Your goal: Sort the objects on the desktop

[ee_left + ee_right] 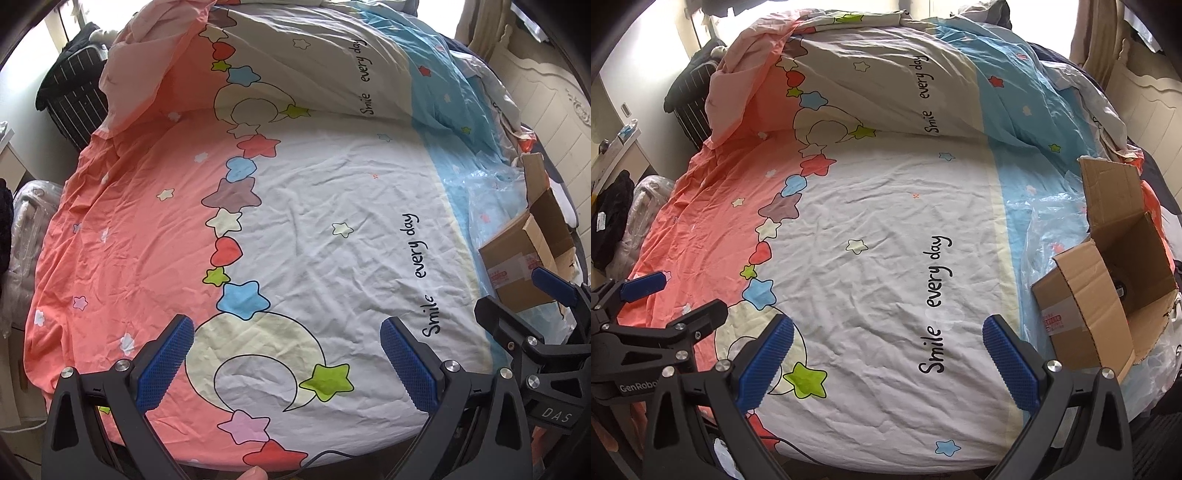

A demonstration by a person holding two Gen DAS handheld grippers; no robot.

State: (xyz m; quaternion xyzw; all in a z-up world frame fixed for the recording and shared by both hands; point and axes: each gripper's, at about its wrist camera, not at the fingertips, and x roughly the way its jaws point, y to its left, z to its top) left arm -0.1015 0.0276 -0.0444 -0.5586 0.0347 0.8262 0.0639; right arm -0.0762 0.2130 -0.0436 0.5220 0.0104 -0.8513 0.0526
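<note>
Right wrist view: both tongs, left point(286, 363) and right point(888, 363), are held spread and empty over the bedsheet point(886, 229); cardboard box point(1108, 295) stands open, presumably for sorting.

Wide bare bedsheet point(871, 229) ahead; open cardboard box point(1108, 291) at right, heaped quilt point(871, 77) behind

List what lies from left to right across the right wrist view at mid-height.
Dark garment on the floor → pink band of the bedsheet → white middle band with black lettering → light blue band → clear plastic sheet → open brown cardboard box.
</note>
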